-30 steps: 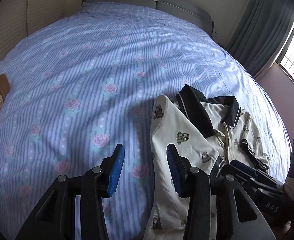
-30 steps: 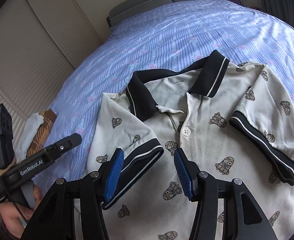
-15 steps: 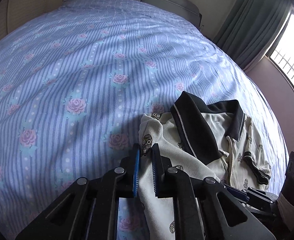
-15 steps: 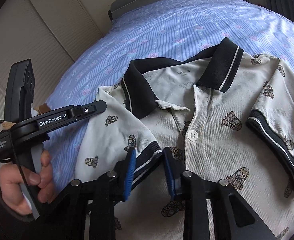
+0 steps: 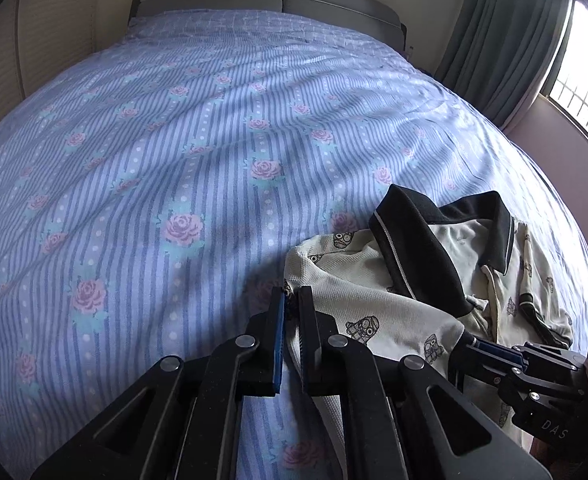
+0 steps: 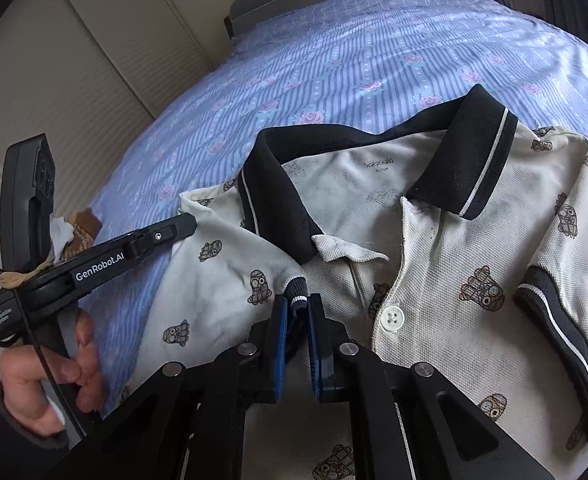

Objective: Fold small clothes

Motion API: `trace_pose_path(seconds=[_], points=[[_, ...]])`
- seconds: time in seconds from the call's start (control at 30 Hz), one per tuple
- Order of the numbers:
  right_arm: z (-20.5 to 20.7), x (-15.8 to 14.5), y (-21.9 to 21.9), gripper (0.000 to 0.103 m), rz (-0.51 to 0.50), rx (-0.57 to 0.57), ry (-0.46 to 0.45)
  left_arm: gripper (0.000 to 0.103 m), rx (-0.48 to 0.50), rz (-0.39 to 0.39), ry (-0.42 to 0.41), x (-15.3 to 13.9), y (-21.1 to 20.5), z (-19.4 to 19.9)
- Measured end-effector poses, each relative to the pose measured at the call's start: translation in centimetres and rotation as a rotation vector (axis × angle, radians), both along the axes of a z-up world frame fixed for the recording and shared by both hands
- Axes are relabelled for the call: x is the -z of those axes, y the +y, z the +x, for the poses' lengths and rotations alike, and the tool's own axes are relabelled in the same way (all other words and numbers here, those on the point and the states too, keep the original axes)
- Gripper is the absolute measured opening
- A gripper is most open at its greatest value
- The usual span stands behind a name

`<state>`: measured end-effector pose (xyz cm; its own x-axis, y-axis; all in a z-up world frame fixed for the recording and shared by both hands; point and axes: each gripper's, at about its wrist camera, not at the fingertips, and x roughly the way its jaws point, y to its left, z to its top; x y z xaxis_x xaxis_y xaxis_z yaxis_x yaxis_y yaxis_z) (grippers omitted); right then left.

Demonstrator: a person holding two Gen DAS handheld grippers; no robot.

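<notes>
on the left, the left gripper is pinched nearly closed on the outer edge of the cream polo shirt, which lies collar-up on the striped floral bedspread. to its right, the right gripper is closed on the dark cuff of the same side's sleeve. the likely fault is a thin edge hold slipping on the left, or uneven pulling that bunches the sleeve and skews the fold.
</notes>
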<state>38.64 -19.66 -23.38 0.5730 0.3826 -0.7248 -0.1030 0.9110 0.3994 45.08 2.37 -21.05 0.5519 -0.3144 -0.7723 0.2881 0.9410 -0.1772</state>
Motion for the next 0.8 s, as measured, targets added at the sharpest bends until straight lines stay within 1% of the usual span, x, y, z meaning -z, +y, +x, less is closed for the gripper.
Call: trace_pose_path(seconds=[0.03, 0.07, 0.1, 0.17, 0.27, 0.33, 0.43, 0.5, 0.57, 0.63, 0.67, 0.7, 0.8], points=[[-0.3, -0.2, -0.2, 0.016, -0.01, 0.005, 0.0, 0.008, -0.002, 0.006, -0.01, -0.2, -0.1, -0.5], [-0.6, -0.5, -0.2, 0.024, -0.023, 0.013, -0.001, 0.01, 0.001, 0.001, -0.012, -0.5, 0.0, -1.2], [-1.1, -0.9, -0.4, 0.034, -0.031, 0.019, -0.008, 0.012, 0.0, -0.006, -0.012, -0.7, 0.1, -1.9], [-2.5, -1.8, -0.6, 0.04, -0.032, 0.032, -0.032, 0.019, -0.004, -0.025, -0.006, -1.1, 0.4, -3.6], [-4.9, -2.4, -0.4, 0.04, 0.025, 0.013, -0.043, 0.025, -0.002, -0.03, 0.008, -1.2, 0.6, -6.5], [-6.2, -2.2, 0.3, 0.04, 0.035, -0.014, -0.03, 0.026, 0.0, -0.033, 0.024, -0.8, 0.5, -8.2], [-7.2, -1.6, 1.8, 0.04, 0.0, -0.038, -0.016, 0.026, 0.0, -0.023, 0.057, 0.1, 0.3, -9.9], [-7.2, -1.1, 2.4, 0.04, 0.001, -0.047, 0.005, 0.026, -0.006, 0.0, 0.06, 0.4, 0.3, -10.6], [-7.1, -0.7, 3.1, 0.04, -0.011, -0.042, 0.006, 0.026, -0.016, 0.022, 0.058, 0.7, 0.5, -11.0], [-7.2, -0.3, 3.3, 0.037, -0.034, -0.04, 0.011, 0.028, -0.021, 0.036, 0.055, 1.1, 0.6, -11.0], [-7.2, 0.0, 3.4, 0.032, -0.056, -0.038, 0.013, 0.028, -0.023, 0.036, 0.056, 1.2, 0.7, -11.0], [-7.2, 0.2, 3.5, 0.029, -0.08, -0.038, 0.014, 0.028, -0.024, 0.033, 0.054, 1.3, 0.8, -11.0], [-7.6, 0.2, 3.2, 0.029, -0.083, -0.041, 0.002, 0.028, -0.035, 0.045, 0.035, 0.9, 0.7, -11.6]])
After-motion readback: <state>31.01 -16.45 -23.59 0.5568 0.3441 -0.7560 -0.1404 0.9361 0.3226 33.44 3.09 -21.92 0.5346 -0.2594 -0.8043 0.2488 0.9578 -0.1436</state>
